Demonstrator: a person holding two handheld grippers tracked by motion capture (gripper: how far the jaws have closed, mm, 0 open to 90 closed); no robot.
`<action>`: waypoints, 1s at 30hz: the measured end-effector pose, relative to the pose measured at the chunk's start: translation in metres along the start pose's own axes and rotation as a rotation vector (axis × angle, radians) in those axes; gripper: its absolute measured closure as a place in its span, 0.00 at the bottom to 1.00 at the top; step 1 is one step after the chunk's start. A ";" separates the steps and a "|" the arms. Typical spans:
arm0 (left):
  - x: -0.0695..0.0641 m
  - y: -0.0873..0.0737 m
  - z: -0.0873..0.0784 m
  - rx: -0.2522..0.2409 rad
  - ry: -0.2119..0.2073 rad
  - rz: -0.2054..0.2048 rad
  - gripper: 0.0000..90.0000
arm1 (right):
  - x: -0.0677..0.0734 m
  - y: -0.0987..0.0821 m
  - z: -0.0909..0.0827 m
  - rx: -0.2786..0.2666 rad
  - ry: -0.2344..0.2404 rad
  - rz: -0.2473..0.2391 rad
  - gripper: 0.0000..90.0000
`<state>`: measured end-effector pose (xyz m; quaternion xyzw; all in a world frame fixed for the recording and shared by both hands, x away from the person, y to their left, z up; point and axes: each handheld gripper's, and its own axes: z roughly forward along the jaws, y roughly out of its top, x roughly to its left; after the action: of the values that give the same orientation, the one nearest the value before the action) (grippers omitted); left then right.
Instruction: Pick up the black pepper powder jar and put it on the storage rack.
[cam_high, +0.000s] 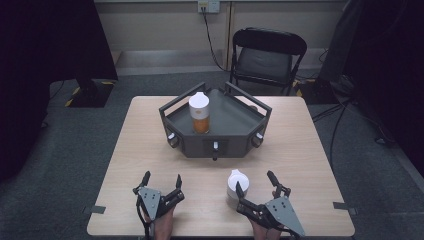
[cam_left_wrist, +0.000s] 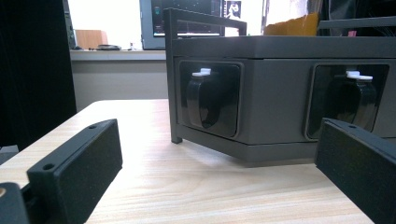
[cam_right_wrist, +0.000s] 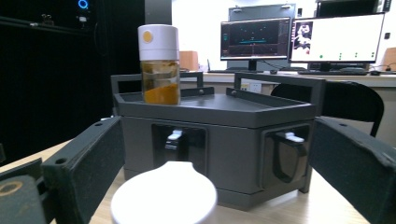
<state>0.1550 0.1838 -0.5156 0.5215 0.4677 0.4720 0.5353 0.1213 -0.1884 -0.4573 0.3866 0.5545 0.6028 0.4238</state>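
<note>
A dark grey six-sided tray box (cam_high: 235, 120) stands at the middle back of the wooden table (cam_high: 310, 165). On it stands a jar (cam_high: 200, 114) with a white cap and orange contents, upright at the tray's left; the right gripper view shows this jar (cam_right_wrist: 159, 65) on the box (cam_right_wrist: 233, 140). A second white-capped container (cam_high: 234, 186) stands on the table near the front. My right gripper (cam_high: 255, 182) is open; the white cap (cam_right_wrist: 163, 196) lies low between its jaws, untouched. My left gripper (cam_high: 161, 182) is open and empty, facing the box (cam_left_wrist: 275, 93).
The box front carries recessed black latches with white tabs (cam_left_wrist: 203, 74). A black folding chair (cam_high: 267, 55) stands behind the table. Monitors (cam_right_wrist: 336, 35) glow on a far desk. Bare tabletop lies left and right of the box.
</note>
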 end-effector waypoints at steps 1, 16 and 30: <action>0.000 0.000 0.000 0.000 0.000 0.000 0.00 | 0.001 0.000 0.001 0.001 0.004 -0.001 0.04; 0.000 0.000 0.000 0.000 0.000 0.000 0.00 | 0.015 -0.008 0.011 0.038 0.029 0.009 0.08; 0.001 0.000 0.000 0.000 -0.005 0.000 0.00 | 0.020 -0.018 0.016 0.094 0.036 -0.004 0.13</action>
<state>0.1551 0.1847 -0.5156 0.5227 0.4663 0.4707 0.5365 0.1311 -0.1640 -0.4744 0.3943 0.5904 0.5821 0.3964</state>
